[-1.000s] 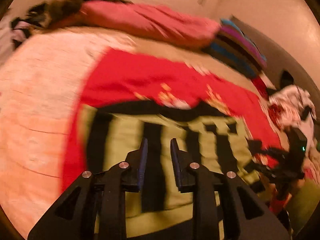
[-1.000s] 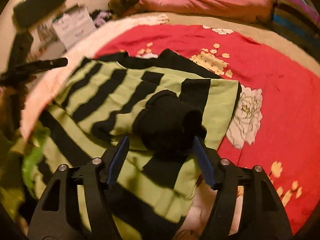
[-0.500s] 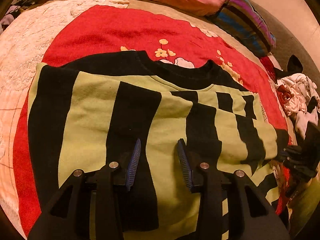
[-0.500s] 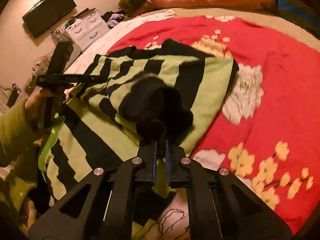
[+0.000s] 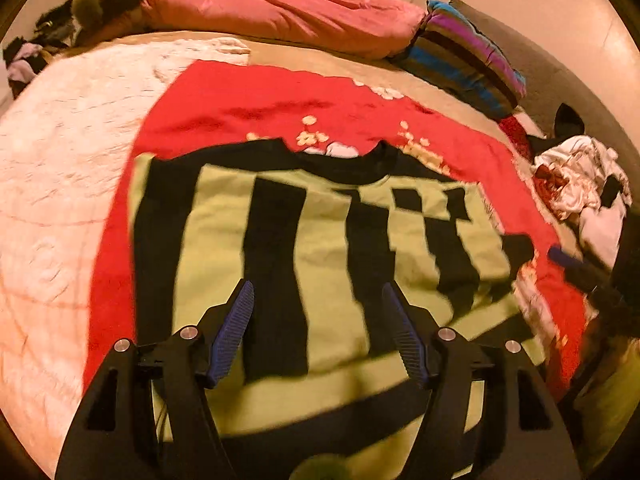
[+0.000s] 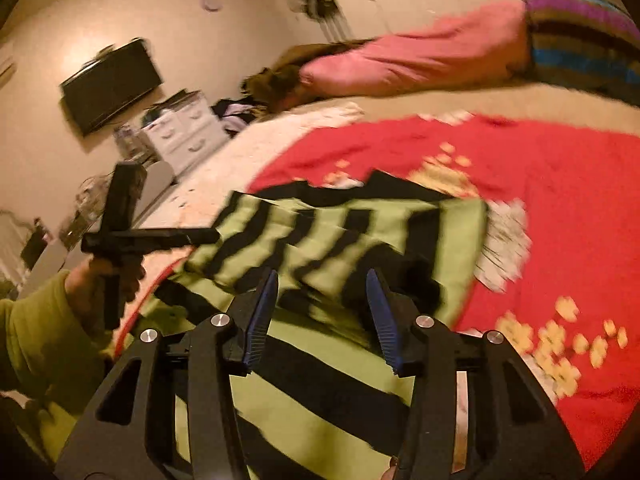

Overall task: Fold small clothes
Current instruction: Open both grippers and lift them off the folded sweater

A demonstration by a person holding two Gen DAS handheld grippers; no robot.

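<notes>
One green-and-black striped sweater lies spread on a red flowered blanket on the bed, straight ahead of and below the left tool, whose jaws are opening with nothing pressed between the blue pads, only the cloth lying beneath them. Ahead of the right tool, whose jaws are likewise opening and empty, the sweater's sleeve is folded over its body, with the black cuff just beyond the right-hand pad. Farther out past both tools lie a pink duvet and a striped pillow, and off to the right tool's left a green sleeve shows behind the other tool.
</notes>
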